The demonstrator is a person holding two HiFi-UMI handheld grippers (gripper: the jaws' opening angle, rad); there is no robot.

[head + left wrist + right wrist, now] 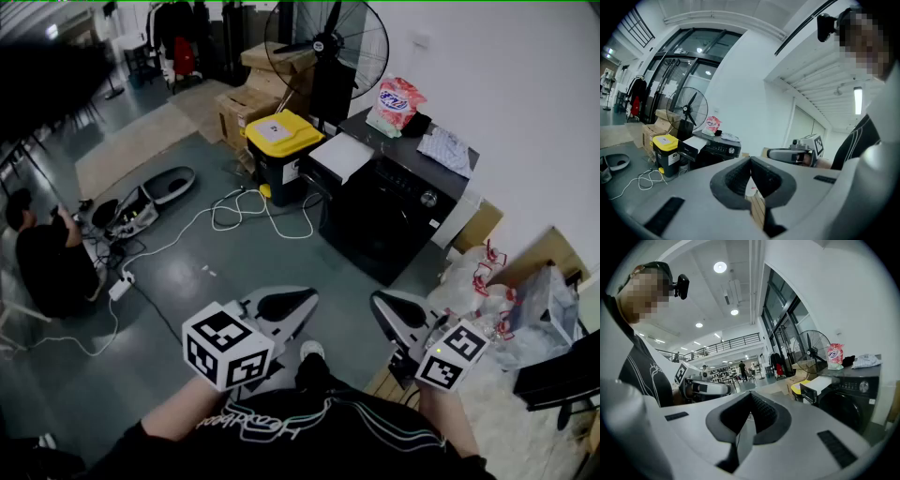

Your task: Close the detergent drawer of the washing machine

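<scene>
Two sets of jaws together and empty: left gripper [296,302], right gripper [386,307]. Detergent drawer [339,156] open, jutting from washing machine [384,220] well ahead. Advise approaching squarely, pushing front panel straight in

Bare floor [281,267] before washing machine [394,216], yellow bin [281,150] beside drawer [339,157]
</scene>
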